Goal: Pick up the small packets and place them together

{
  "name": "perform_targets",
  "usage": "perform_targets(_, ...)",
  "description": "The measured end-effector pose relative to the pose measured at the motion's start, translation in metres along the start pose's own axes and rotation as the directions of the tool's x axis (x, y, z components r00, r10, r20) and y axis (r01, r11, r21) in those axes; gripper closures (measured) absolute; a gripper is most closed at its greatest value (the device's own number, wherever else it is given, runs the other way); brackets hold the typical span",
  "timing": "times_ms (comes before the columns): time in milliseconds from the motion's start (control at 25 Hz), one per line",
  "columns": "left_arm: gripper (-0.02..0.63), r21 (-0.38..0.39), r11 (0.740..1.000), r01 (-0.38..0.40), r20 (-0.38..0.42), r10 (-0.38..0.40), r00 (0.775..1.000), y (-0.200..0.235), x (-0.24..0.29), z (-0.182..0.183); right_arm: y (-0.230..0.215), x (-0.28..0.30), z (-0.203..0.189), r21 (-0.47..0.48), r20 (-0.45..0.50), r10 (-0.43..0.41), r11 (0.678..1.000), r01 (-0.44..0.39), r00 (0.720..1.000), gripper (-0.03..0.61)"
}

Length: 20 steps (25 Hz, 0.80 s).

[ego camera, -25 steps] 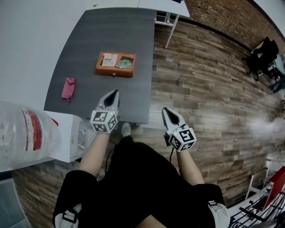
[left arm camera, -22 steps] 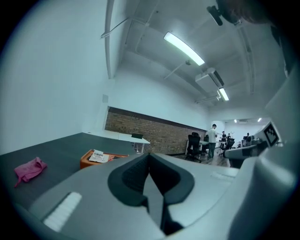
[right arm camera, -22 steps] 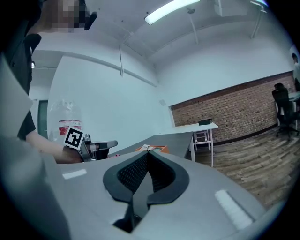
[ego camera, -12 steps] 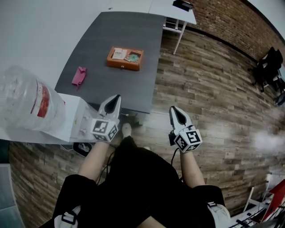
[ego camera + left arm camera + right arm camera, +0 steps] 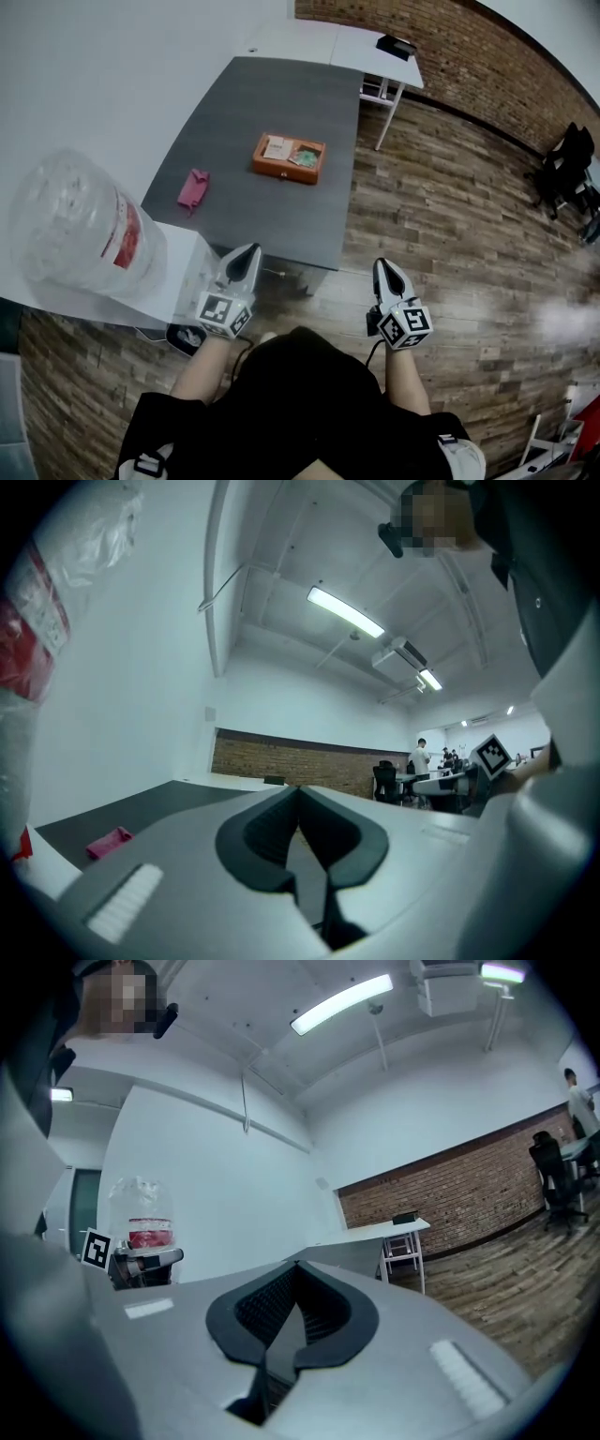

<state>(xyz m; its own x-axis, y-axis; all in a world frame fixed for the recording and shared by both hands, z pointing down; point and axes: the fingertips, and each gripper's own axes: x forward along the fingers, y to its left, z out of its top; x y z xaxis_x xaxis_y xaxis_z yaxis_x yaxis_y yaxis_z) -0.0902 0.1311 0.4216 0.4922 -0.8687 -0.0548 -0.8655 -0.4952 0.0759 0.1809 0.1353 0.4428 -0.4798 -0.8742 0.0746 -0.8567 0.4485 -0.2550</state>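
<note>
An orange tray [image 5: 286, 174] sits mid-way along the dark grey table [image 5: 262, 103], with a white packet [image 5: 277, 147] and a green packet [image 5: 304, 157] inside it. A pink packet [image 5: 193, 188] lies on the table left of the tray; it also shows low at the left of the left gripper view as a pink packet [image 5: 110, 842]. My left gripper [image 5: 248, 251] is shut and empty, just short of the table's near edge. My right gripper [image 5: 384, 266] is shut and empty too, over the wooden floor right of the table. Both point level, well short of the packets.
A large water bottle [image 5: 80, 234] on a white dispenser stands close by my left gripper. A white desk [image 5: 319, 42] adjoins the table's far end. A black chair [image 5: 567, 159] stands far right on the wooden floor. A brick wall runs along the back.
The table and tray have slid farther away in the head view. Both grippers have drawn back off the table's near edge, and the water bottle has come further into view.
</note>
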Motion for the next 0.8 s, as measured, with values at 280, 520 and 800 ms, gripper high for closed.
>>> perform_targets(280,0.614,0.007,1.000,0.020,0.010,-0.021,1.000,0.030,0.003,0.007,0.020,0.019,0.009,0.002,0.057,-0.028,1.000,0.028,0.998,0.578)
perform_targets(520,0.614,-0.005,0.999,0.047,0.024,-0.047,0.999,0.037,0.015,0.016,0.020,0.023,0.018,0.031,0.085,-0.046,0.999,0.044,0.995,0.578)
perform_targets(800,0.614,-0.028,0.999,0.046,0.038,-0.045,0.998,0.046,0.024,0.014,0.019,0.031,0.023,0.018,0.097,-0.044,0.999,0.042,0.994,0.578)
